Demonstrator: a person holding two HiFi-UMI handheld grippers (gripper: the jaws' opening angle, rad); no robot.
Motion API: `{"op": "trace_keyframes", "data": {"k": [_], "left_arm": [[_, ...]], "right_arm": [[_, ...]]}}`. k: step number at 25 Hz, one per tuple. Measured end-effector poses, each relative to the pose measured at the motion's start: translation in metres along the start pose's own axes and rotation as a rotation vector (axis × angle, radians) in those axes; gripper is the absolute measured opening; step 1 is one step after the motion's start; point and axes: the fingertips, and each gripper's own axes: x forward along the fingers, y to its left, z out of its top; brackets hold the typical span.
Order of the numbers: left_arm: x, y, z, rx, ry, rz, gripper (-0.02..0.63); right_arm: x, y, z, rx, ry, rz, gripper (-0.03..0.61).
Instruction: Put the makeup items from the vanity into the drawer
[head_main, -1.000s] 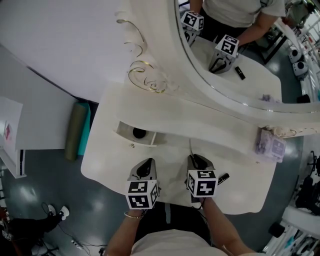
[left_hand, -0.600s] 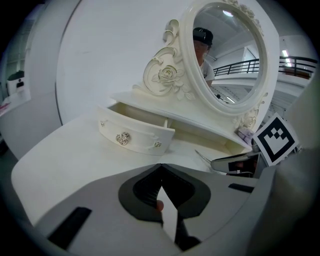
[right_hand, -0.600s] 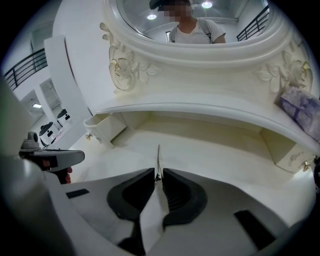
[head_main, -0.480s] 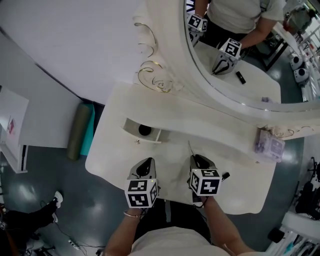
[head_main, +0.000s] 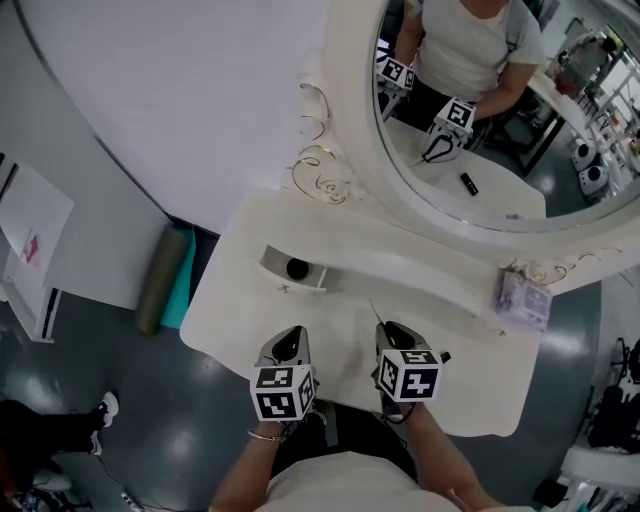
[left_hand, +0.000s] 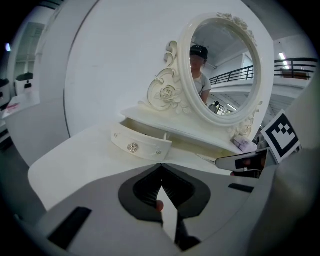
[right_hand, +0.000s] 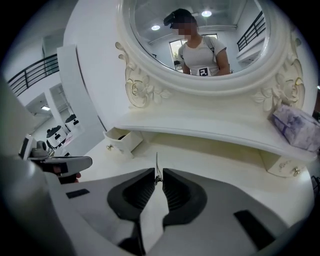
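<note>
Left tool (left_hand: 161, 167): jaws pressed together with nothing between them; held over the near edge of the tabletop (head_main: 240, 320), left of centre.
Right tool (right_hand: 157, 175): jaws almost closed, pinching a thin metal implement (right_hand: 156, 161) that sticks out past the tips; over the near edge, just beside the left tool.
Drawer (head_main: 275, 260): pulled open below the shelf, toward the tabletop's left end; a dark round item (head_main: 297, 268) lies inside.
Black tube (head_main: 441, 357): on the tabletop just right of the right tool, partly hidden by it.
Purple packet (head_main: 522, 298): at the shelf's right end, under the mirror (head_main: 470, 100).
</note>
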Motion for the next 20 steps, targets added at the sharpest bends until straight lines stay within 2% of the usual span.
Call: {"op": "trace_keyframes", "data": {"k": [11, 20], "left_arm": [[-0.044, 0.023, 0.02, -0.037, -0.113, 0.056, 0.008], [-0.068, 0.047, 0.023, -0.076, -0.157, 0.116, 0.008]], "right_arm": [[-0.022, 0.044, 0.028, -0.079, -0.082, 0.068, 0.06], [-0.02, 0.08, 0.045, -0.143, -0.101, 0.133, 0.06]]}}
